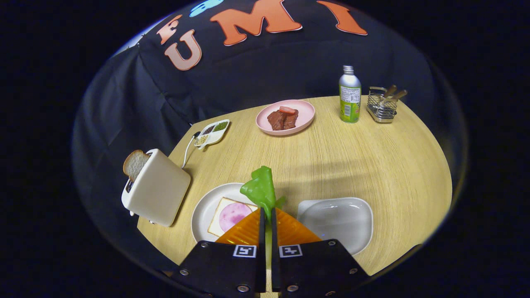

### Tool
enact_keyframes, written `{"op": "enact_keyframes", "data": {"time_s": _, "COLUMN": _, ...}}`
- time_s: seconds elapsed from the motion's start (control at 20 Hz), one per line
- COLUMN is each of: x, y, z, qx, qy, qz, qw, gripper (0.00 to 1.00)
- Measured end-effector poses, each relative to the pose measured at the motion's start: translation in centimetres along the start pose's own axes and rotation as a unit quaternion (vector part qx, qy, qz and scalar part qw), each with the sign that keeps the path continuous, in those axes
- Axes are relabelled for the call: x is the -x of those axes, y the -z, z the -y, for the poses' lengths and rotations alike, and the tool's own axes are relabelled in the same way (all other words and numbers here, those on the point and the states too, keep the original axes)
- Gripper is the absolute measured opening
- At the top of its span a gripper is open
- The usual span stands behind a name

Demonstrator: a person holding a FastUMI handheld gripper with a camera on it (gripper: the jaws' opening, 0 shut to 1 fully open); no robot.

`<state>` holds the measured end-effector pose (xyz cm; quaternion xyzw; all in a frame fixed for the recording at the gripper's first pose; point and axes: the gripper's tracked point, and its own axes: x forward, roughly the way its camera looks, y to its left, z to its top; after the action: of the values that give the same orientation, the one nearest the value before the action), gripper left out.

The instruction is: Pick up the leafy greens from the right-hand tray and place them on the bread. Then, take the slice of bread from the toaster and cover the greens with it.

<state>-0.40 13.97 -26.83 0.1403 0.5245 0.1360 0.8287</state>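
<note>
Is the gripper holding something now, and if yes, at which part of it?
Yes. The gripper is shut on the leafy greens, pinching their lower end between both fingers; the leaf stands up just ahead of the fingertips.

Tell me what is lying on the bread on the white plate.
A round pink slice of ham lies on the bread on the white plate. The gripper, shut on the leafy greens, hides the bread's right part.
</note>
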Motion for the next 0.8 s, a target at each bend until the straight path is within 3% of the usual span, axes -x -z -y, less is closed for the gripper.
{"op": "enact_keyframes", "data": {"time_s": 0.55, "x": -4.4, "y": 2.7, "z": -6.4, "qx": 0.021, "qy": -0.041, "qz": -0.052, "qw": 0.998, "gripper": 0.06}}
{"op": "enact_keyframes", "data": {"time_s": 0.8, "x": -5.9, "y": 3.8, "z": -7.4, "qx": 0.018, "qy": -0.032, "qz": -0.075, "qw": 0.997, "gripper": 0.07}}
